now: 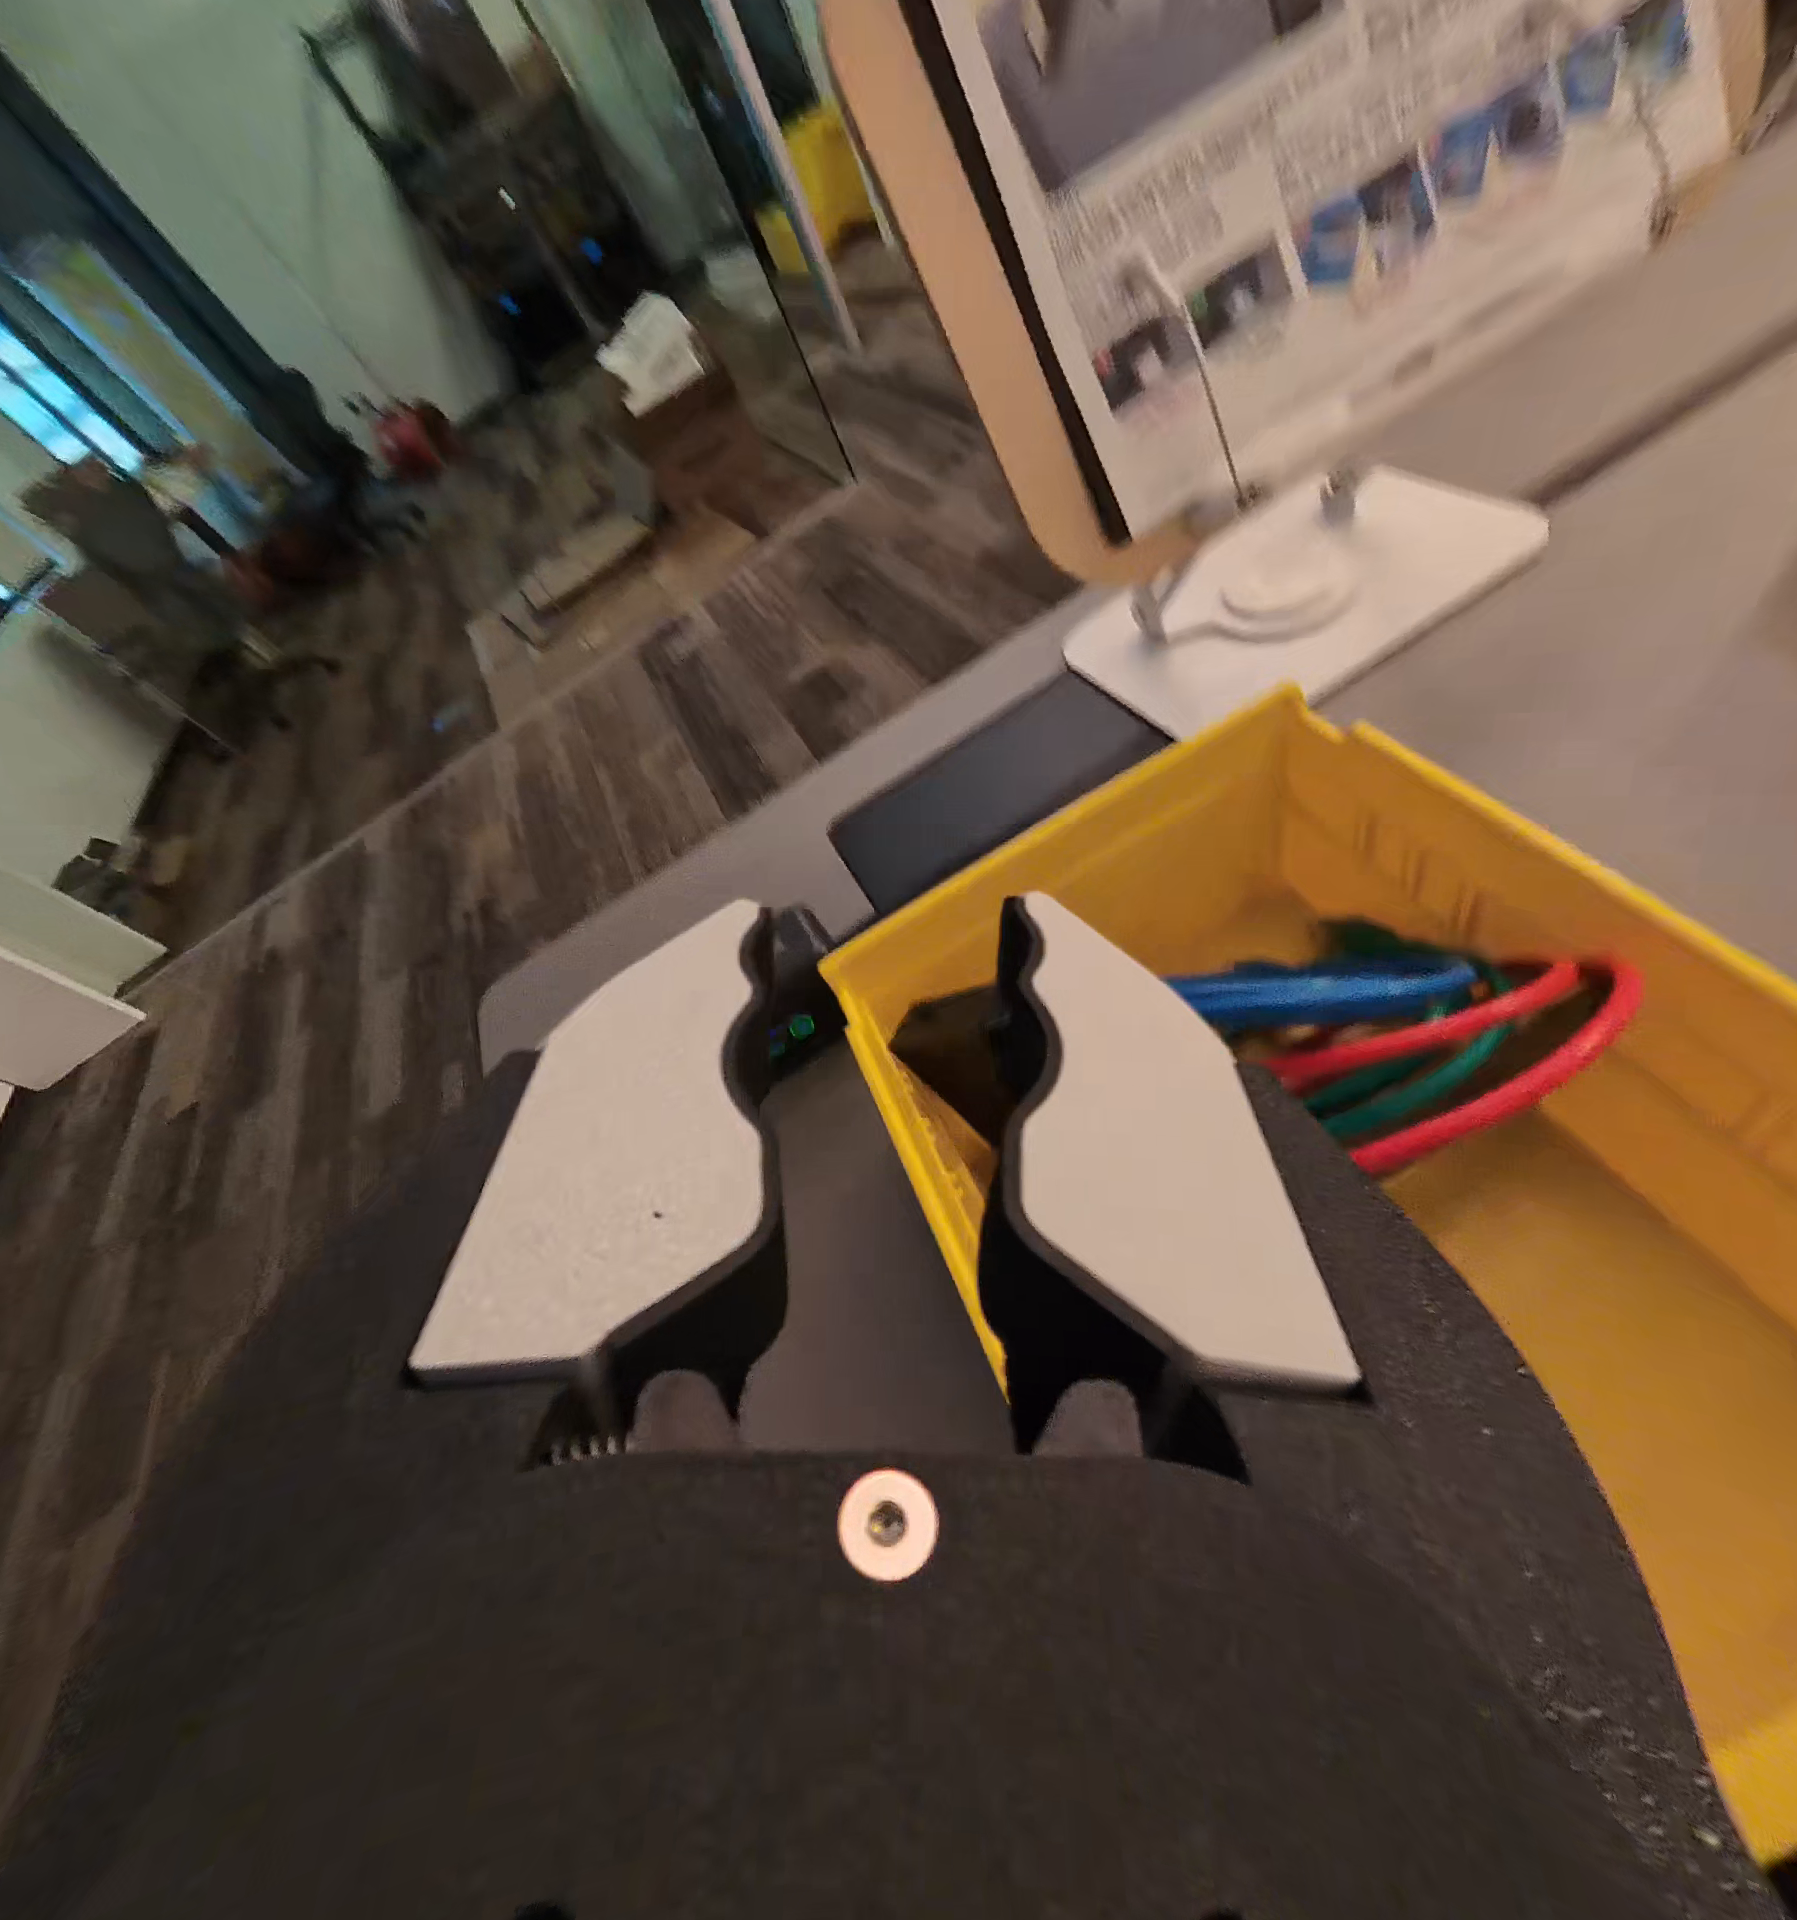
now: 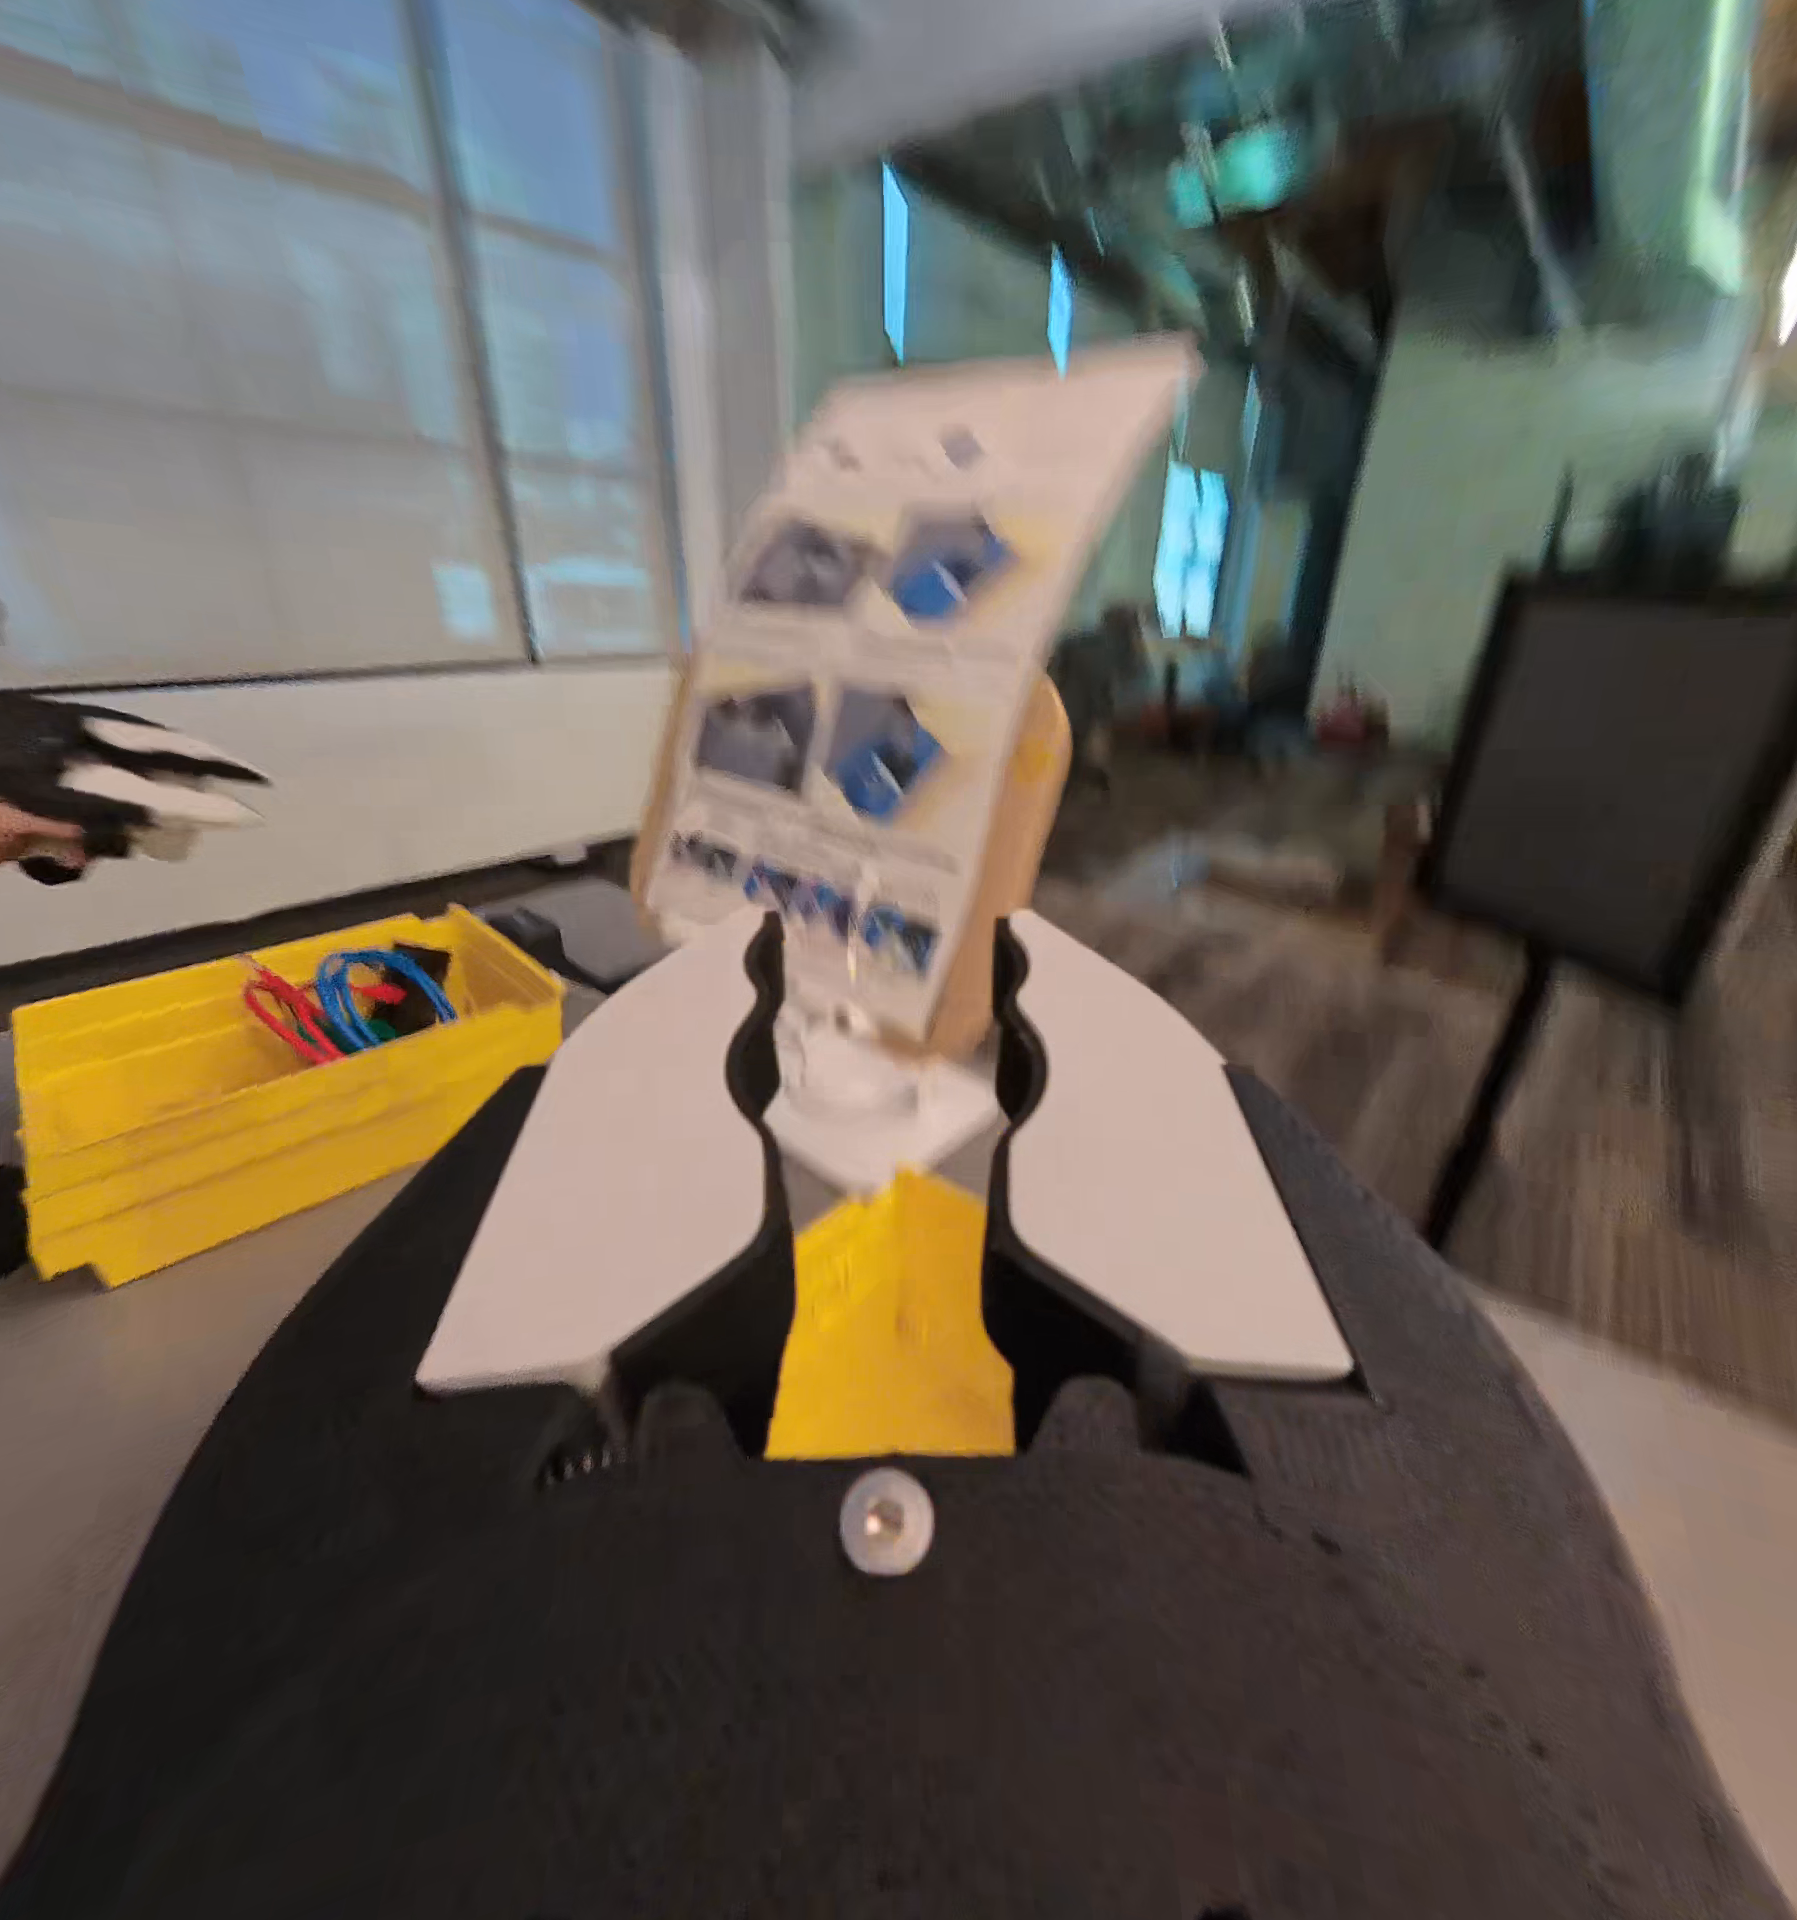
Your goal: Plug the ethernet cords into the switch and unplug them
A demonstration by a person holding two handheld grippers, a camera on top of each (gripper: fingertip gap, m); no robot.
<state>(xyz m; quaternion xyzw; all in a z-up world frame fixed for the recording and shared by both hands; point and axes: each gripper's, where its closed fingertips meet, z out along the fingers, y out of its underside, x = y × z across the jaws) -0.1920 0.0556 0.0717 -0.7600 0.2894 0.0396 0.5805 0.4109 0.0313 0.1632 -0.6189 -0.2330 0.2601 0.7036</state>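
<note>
A: Left gripper (image 1: pixel 883 914) sits centre frame in the left wrist view, jaws apart, nothing between them. It straddles the near corner of the bin (image 1: pixel 1496 862). Right gripper (image 2: pixel 883 925), centre of the right wrist view, likewise open and empty.

B: Cords?

A: All in the bin: blue (image 1: pixel 1320 987), red (image 1: pixel 1496 1101) and green (image 1: pixel 1393 1091), loosely coiled at right of frame. None held, none seen plugged in.

B: Switch?

A: Probably the dark box with a green light (image 1: pixel 798 1029), glimpsed between the left fingers at the bin's corner. Ports not visible, so I cannot confirm.

B: Progress, then?

A: I judge the plugging not yet begun, and unplugging is left too. Both views are motion-blurred.

B: Obstacles?

A: The bin wall lies between the gripper and the cords. A stand (image 1: pixel 1320 582) with a printed board (image 1: pixel 1289 208) occupies the upper right. In the right view a second yellow piece (image 2: pixel 894 1320) shows low between the fingers, and a dark panel (image 2: pixel 1621 779) stands at right.
</note>
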